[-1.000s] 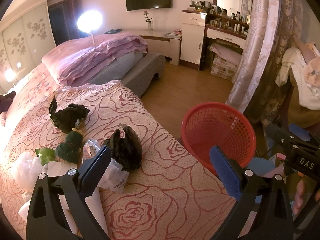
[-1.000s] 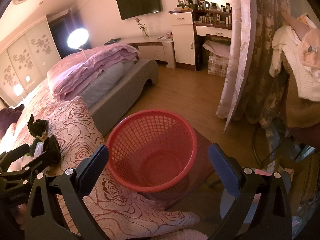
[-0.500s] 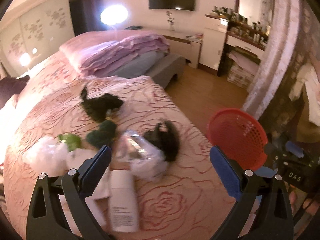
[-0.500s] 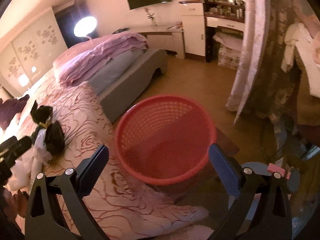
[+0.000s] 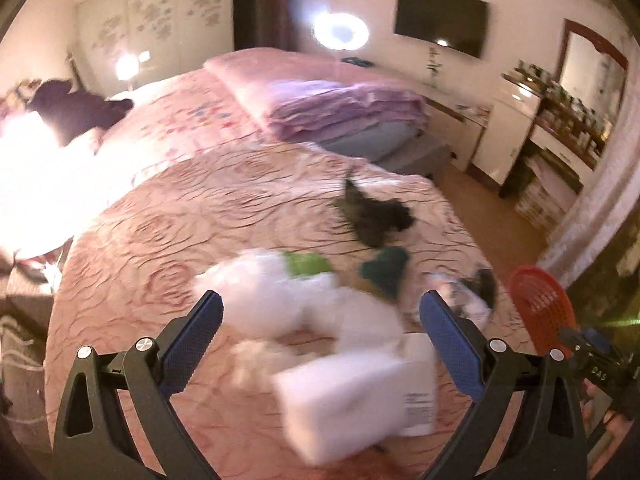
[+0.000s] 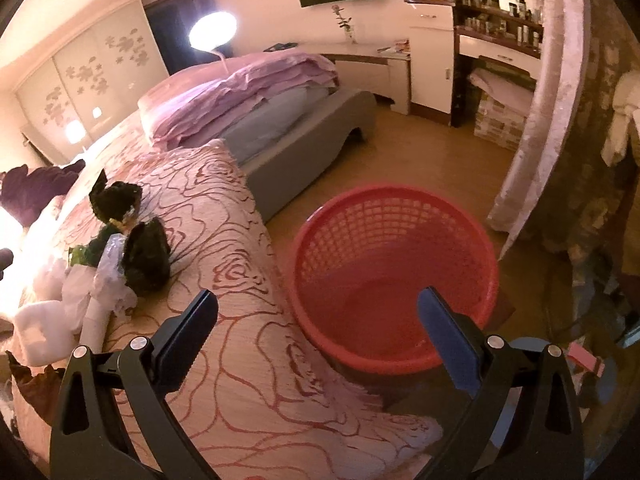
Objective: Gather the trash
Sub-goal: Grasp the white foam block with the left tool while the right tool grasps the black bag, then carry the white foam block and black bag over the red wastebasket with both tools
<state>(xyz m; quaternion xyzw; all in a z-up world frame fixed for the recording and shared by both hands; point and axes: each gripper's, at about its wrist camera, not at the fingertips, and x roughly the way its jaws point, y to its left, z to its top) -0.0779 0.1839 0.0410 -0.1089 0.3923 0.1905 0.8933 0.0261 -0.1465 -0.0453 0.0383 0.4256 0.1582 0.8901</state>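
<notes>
Both tools are held spread and empty, the left tool (image 5: 320,334) aimed at the white box (image 5: 360,396) among the trash on the bed (image 5: 168,240), the right tool (image 6: 318,330) kept by the red basket (image 6: 394,280) as the likely drop point.

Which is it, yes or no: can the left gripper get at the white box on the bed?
Probably yes. The left gripper is open, and the white box lies on top of the bedspread right before its fingers, nothing covering it.
</notes>
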